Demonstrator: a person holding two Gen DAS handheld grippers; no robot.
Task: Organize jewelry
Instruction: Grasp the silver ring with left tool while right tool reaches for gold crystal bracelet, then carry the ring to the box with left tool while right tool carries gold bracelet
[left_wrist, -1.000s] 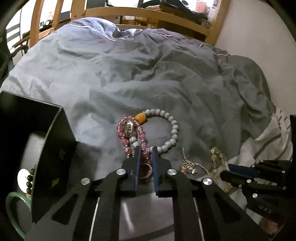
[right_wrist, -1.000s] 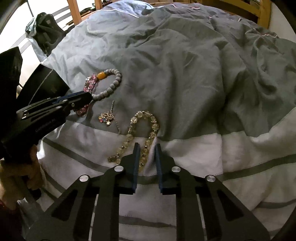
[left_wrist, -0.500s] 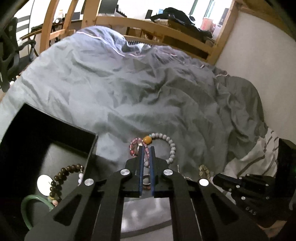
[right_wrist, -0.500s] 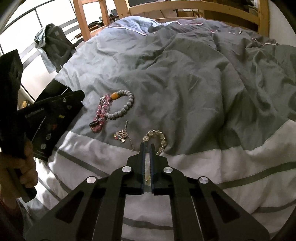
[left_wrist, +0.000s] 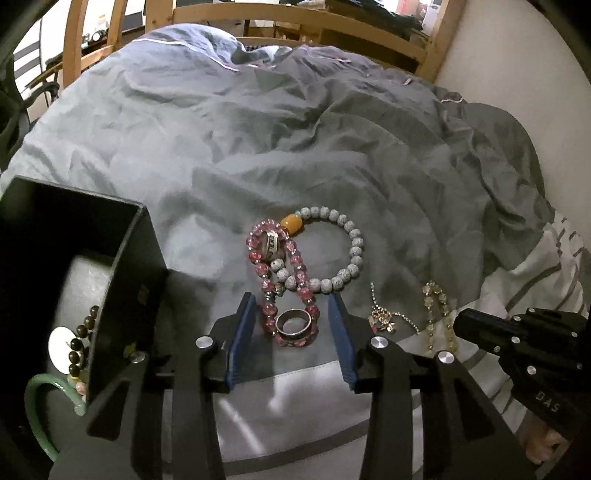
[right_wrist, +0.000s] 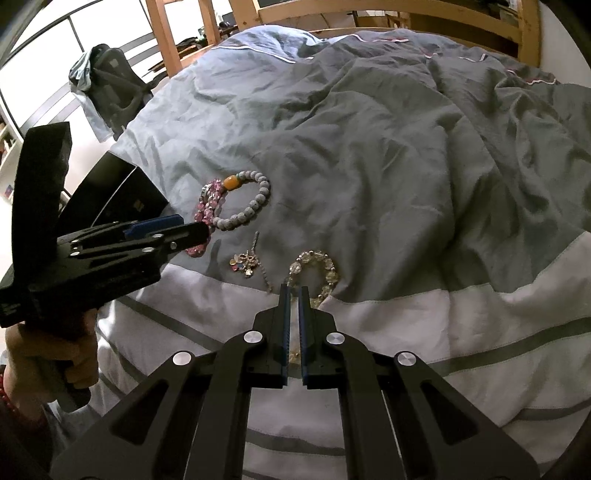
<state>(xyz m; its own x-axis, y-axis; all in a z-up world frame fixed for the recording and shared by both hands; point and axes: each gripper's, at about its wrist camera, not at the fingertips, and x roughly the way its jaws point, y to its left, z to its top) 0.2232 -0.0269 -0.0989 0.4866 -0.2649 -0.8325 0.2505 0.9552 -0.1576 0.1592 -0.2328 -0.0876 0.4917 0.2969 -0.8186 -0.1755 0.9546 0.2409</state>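
My left gripper (left_wrist: 291, 304) is open, its jaws on either side of a silver ring (left_wrist: 294, 324) that lies on a pink bead bracelet (left_wrist: 275, 258). A grey bead bracelet (left_wrist: 347, 251) with an amber bead lies just beyond. A small charm chain (left_wrist: 384, 319) and a pale yellow bead bracelet (left_wrist: 437, 310) lie to the right. My right gripper (right_wrist: 294, 291) is nearly shut over the near end of the yellow bracelet (right_wrist: 328, 267); whether it grips it is unclear. The left gripper (right_wrist: 173, 227) shows at the left of that view.
An open black box (left_wrist: 122, 280) stands at the left with a dark bead bracelet (left_wrist: 79, 343), a green bangle (left_wrist: 44, 391) and a white disc inside. Everything lies on a rumpled grey duvet (left_wrist: 295, 147). A wooden bed frame (left_wrist: 295, 26) runs behind.
My left gripper was shut half a second ago and is now open and lower around the silver ring. The right gripper stays nearly shut and sits closer to the yellow bracelet.
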